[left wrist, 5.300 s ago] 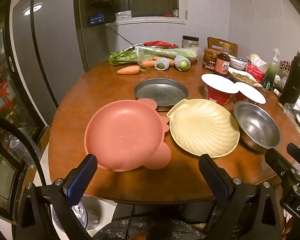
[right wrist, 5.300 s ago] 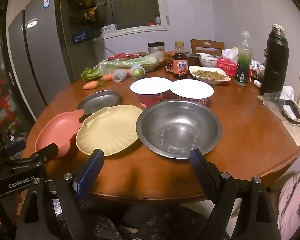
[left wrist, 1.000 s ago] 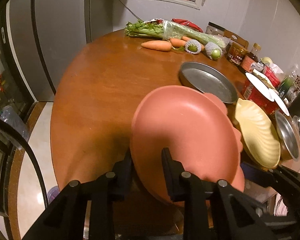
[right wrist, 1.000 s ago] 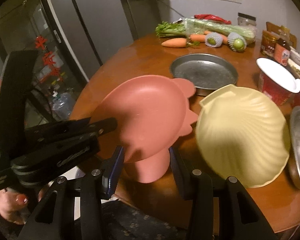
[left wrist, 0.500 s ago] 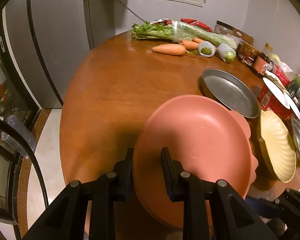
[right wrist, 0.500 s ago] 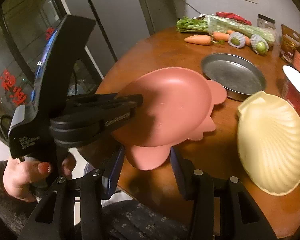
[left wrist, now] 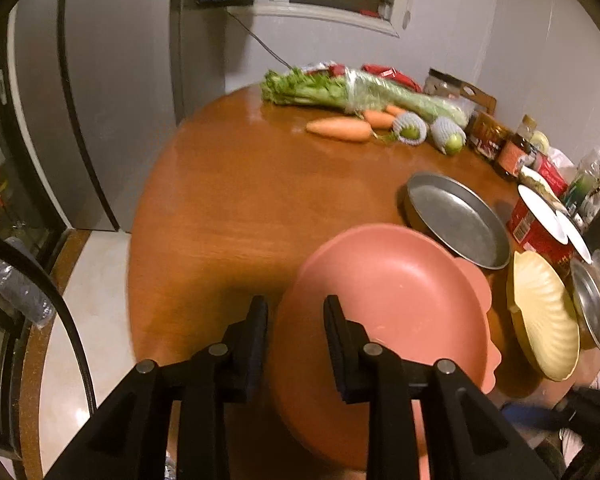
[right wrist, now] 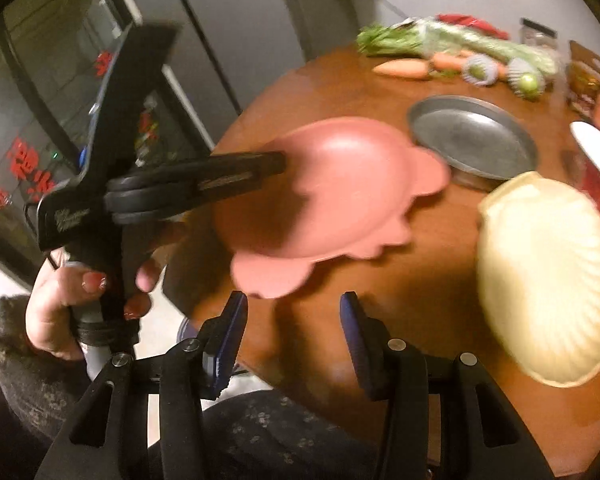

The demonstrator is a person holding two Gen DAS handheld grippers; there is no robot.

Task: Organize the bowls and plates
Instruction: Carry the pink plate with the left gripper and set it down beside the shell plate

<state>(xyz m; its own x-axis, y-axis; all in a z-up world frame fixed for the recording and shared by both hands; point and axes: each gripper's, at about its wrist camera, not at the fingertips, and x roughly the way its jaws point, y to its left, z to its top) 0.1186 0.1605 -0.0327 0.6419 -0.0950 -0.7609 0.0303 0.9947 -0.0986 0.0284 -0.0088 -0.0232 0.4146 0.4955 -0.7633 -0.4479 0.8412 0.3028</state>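
- Left wrist view: the left tongs (left wrist: 296,320) grip the near rim of the pink plate (left wrist: 400,300). Their jaws have just been easing open, with the rim between them.
- The plate sits tilted above the near edge of the desk (left wrist: 240,200), probably lifted for stacking.
- To its right are a pan (left wrist: 456,220) and a shell plate (left wrist: 540,316), close together. To its left lies broad bare wood.
- Right wrist view: the right tongs (right wrist: 292,312) are open and empty. A lobe of the pink plate (right wrist: 340,184) lies just ahead of them.
- A hand (right wrist: 60,292) holds the left tongs (right wrist: 280,166), which are clamped on the plate's far rim.
- The shell plate (right wrist: 548,280) lies on the desk (right wrist: 420,280) to the right, near the edge.
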